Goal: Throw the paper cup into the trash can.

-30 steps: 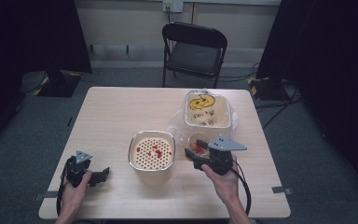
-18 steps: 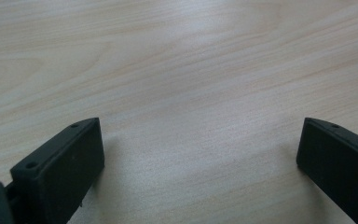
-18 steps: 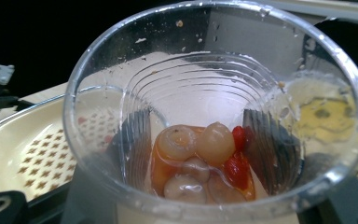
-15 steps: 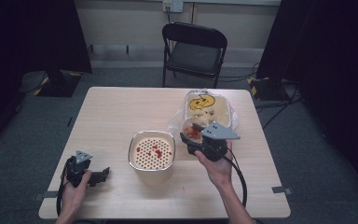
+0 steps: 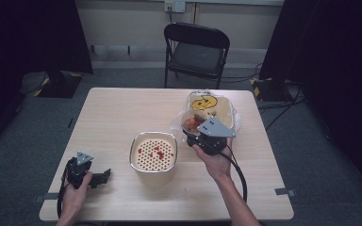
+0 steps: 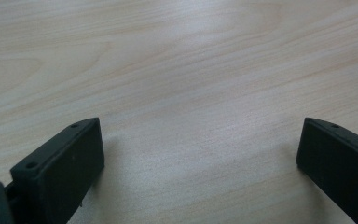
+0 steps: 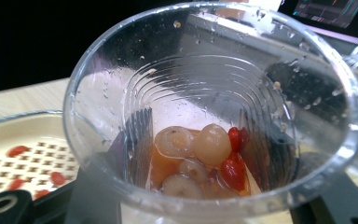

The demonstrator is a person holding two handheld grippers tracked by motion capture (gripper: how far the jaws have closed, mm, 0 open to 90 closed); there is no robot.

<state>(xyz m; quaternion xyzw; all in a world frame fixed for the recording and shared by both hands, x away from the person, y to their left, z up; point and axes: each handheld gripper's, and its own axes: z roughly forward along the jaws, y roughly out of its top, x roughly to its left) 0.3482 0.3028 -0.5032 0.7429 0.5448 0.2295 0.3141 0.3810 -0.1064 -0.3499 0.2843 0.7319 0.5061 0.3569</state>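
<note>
At the table's (image 5: 122, 108) near left corner the left gripper (image 5: 104, 175) rests on the bare wood, jaws spread wide with nothing between them, as its own view of the grain confirms. Toward the middle stands a metal bowl fitted with a perforated strainer (image 5: 153, 153), a few red berries (image 5: 158, 151) already lying on the holes. To its right the right gripper (image 5: 188, 136) pinches a clear plastic cup (image 7: 214, 116) — its jaws have just been closing on the cup's wall — and holds it raised beside the strainer's far right rim, not yet over it. Inside the cup sit pale round fruits (image 7: 200, 144) and more red berries in a little amber liquid, the walls beaded with drops. Behind it a tub with a yellow smiley lid (image 5: 206, 104) sits in crinkled plastic wrap. By the look of it the straining is partly done — some berries are across, but most of the cup's contents are left to tip out.
</note>
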